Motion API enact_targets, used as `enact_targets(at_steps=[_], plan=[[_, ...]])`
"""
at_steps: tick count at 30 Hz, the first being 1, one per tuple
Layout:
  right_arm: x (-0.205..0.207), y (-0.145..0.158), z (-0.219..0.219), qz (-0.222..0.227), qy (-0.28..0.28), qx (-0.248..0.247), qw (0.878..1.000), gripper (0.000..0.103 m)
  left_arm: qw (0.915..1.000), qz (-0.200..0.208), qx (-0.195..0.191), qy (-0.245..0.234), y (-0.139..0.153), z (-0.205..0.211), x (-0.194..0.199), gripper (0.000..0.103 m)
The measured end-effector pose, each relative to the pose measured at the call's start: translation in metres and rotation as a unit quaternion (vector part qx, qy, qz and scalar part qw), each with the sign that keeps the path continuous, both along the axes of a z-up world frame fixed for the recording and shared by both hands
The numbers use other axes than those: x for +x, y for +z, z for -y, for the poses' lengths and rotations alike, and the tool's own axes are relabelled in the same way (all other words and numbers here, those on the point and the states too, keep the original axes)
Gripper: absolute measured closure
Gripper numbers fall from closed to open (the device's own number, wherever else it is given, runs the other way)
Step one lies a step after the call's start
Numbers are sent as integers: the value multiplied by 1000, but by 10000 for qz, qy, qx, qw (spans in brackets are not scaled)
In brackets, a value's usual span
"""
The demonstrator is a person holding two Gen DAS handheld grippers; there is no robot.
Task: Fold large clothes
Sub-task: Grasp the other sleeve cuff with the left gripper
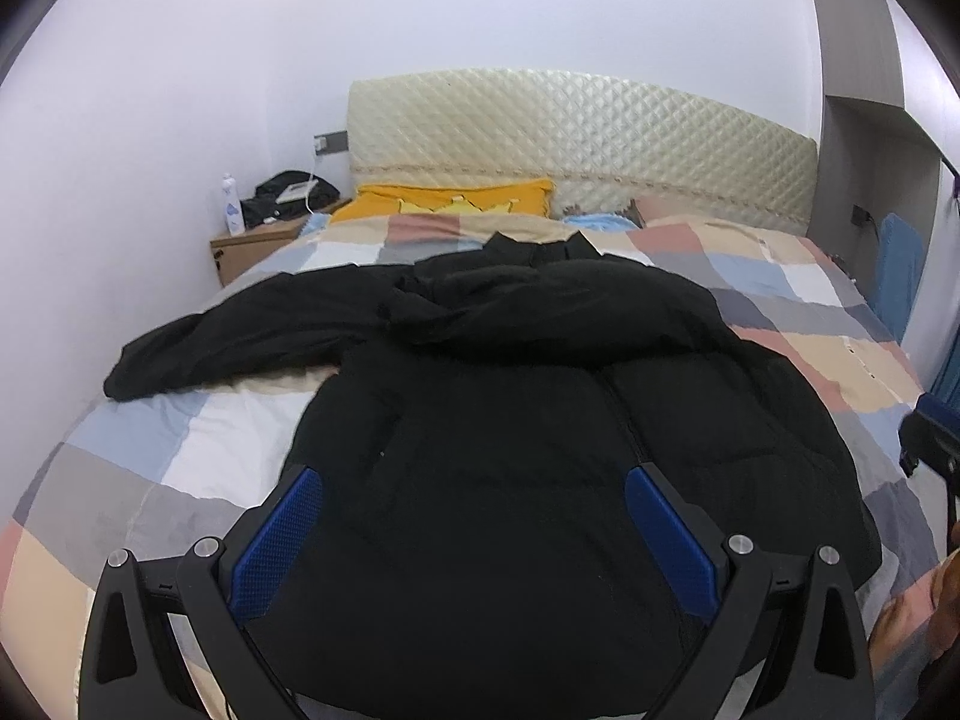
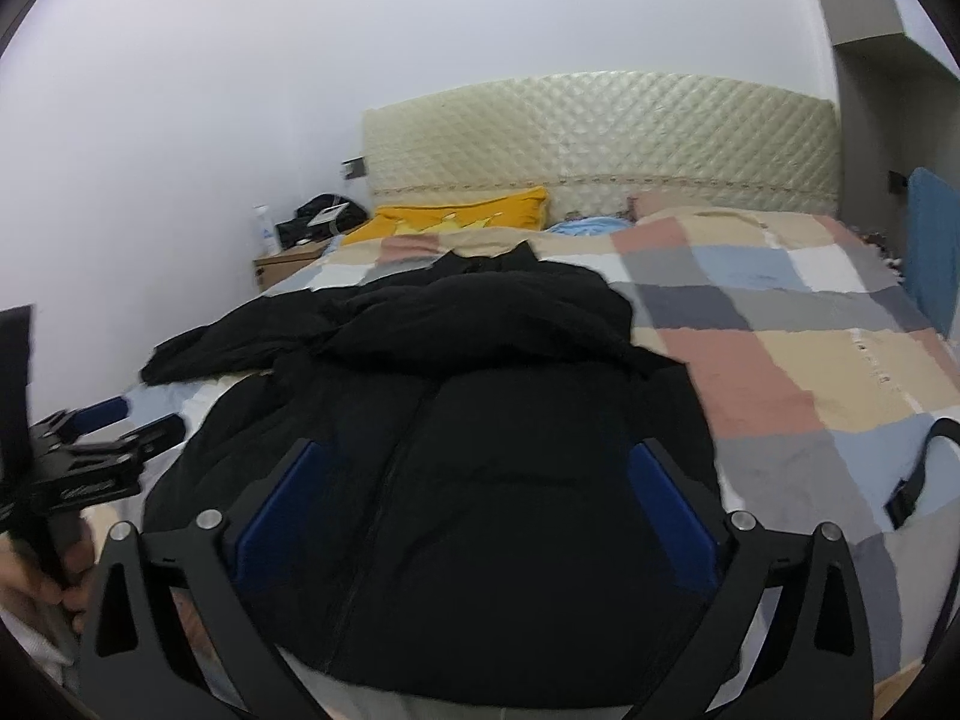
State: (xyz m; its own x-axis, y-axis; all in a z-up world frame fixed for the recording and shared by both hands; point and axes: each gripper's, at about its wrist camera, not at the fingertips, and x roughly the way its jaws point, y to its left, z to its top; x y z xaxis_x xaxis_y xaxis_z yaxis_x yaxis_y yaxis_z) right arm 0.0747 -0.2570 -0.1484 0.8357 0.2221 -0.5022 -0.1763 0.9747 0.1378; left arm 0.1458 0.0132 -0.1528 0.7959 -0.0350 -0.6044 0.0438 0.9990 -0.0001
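A black puffer jacket (image 1: 510,420) lies front up on the patchwork quilt (image 1: 180,432), zip down its middle and collar toward the headboard. One sleeve (image 1: 228,336) stretches out to the left. The other appears folded across the chest. My left gripper (image 1: 471,480) hovers over the jacket's lower left part, open wide, with nothing pinched. My right gripper (image 2: 477,450) stands open above the jacket (image 2: 480,390) near its hem, both blue pads clear of the fabric. In the right wrist view the left gripper (image 2: 141,417) shows at the left edge, held by a hand (image 2: 36,576).
A quilted cream headboard (image 1: 570,138) and a yellow pillow (image 1: 444,198) lie at the far end. A wooden nightstand (image 1: 252,246) at the left carries a bottle and a black bag. A blue panel (image 2: 933,252) stands at the right, and a black strap (image 2: 924,468) lies on the quilt.
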Motion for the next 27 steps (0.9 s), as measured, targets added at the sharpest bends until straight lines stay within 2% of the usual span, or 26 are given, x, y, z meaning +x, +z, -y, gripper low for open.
enact_targets(at_steps=[7, 14, 17, 19, 21, 24, 27], plan=[[-9, -6, 1, 10, -94, 37, 9999, 0, 9999, -35, -131, -5, -3, -5, 4, 1], [0, -16, 4, -152, -224, -2, 9996, 0, 9990, -395, -197, -27, -12, -9, 17, 1], [7, -19, 6, -223, -269, -16, 9994, 0, 9982, -547, -222, -73, -5, -14, 30, 1], [11, -23, 8, -311, -324, 2, 9990, 0, 9984, -496, -241, -92, 5, -20, 39, 1], [14, -26, 9, -385, -378, 24, 9985, 0, 9984, -472, -324, 11, 19, -37, 54, 1], [17, -27, 11, -418, -458, 61, 9981, 0, 9970, -382, -659, 142, 40, -75, 77, 1], [19, -26, 8, -407, -511, -1, 9979, 0, 9963, -315, -665, 444, 57, -121, 105, 1]])
